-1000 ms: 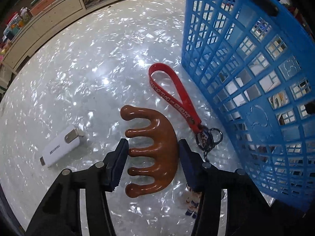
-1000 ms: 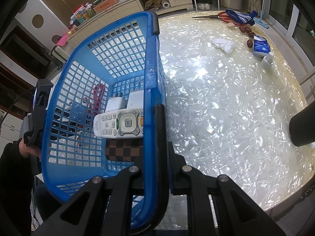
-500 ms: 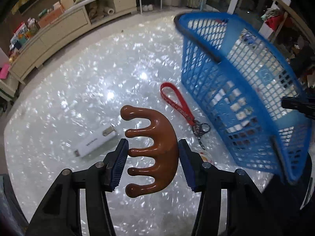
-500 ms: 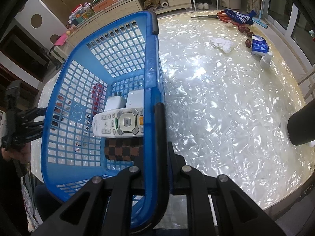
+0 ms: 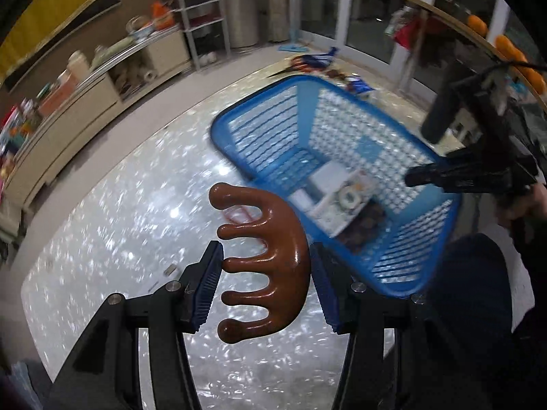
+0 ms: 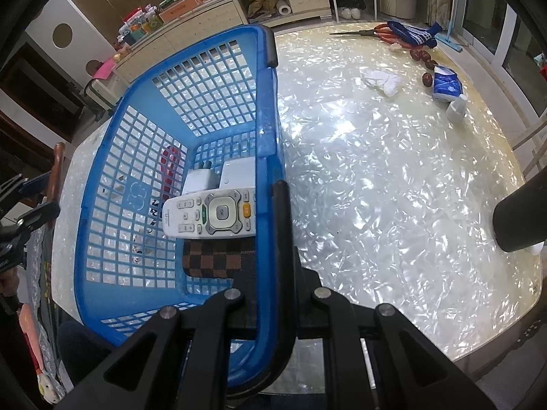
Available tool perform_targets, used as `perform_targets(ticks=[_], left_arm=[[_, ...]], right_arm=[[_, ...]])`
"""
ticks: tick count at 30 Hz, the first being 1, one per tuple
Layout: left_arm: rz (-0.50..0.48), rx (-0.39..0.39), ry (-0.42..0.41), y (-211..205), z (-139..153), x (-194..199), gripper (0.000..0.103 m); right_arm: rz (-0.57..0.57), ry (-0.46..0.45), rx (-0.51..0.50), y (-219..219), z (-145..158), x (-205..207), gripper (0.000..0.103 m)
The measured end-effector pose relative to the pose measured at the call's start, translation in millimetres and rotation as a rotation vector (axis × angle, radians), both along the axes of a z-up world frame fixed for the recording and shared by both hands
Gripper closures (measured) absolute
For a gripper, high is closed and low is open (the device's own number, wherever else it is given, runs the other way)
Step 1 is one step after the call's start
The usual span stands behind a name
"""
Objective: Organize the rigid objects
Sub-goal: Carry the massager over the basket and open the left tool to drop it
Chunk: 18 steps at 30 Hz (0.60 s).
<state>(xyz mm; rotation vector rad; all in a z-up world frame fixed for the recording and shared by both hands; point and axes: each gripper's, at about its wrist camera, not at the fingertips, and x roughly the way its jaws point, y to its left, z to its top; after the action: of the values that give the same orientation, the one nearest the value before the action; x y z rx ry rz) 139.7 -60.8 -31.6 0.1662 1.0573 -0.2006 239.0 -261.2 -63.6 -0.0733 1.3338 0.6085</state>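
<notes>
A brown wooden comb (image 5: 270, 263) with fat round teeth is pinched between the blue pads (image 5: 208, 287) of the left gripper (image 5: 266, 287). It is held up in the air above the shiny white table (image 5: 112, 218). Its teeth point to the left. Past it, the blue basket (image 5: 410, 273) is seen on the table, a bit blurry.

The near rim of the basket (image 6: 102, 157), with its black handle (image 6: 283, 239), is squeezed by the right gripper (image 6: 273, 311); its jaws are pressed on both sides of the rim.

Inside the basket, a checked brown pouch (image 6: 218, 259) is seen nearest. A white remote (image 6: 212, 217) is laid on top of it. Behind the remote, two white boxes (image 6: 222, 177) are set side by side. A red strap (image 6: 169, 167) is seen through the basket's left wall.

Far off on the table, a white cloth (image 6: 383, 80), a blue pack (image 6: 446, 85), some dark round fruits (image 6: 424, 58) and red scissors (image 6: 376, 32) are seen.
</notes>
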Motion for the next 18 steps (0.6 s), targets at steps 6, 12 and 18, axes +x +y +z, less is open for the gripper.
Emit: perform_targets(ticks=[6,12,18], left_arm=[[-0.133,0.045,0.000,-36,0,4,0.047],[-0.263,0.101,0.015,-68,-10,17,0.047],[-0.428,0.083,-0.025,-91,-20,26,0.047]], right_arm=[[-0.002,-0.003,-0.001,0,1,-1,0.092],[-0.002,-0.003,0.006,-2,2,-1,0.092],[0.001,-0.004,0.006,-2,2,-1,0.092]])
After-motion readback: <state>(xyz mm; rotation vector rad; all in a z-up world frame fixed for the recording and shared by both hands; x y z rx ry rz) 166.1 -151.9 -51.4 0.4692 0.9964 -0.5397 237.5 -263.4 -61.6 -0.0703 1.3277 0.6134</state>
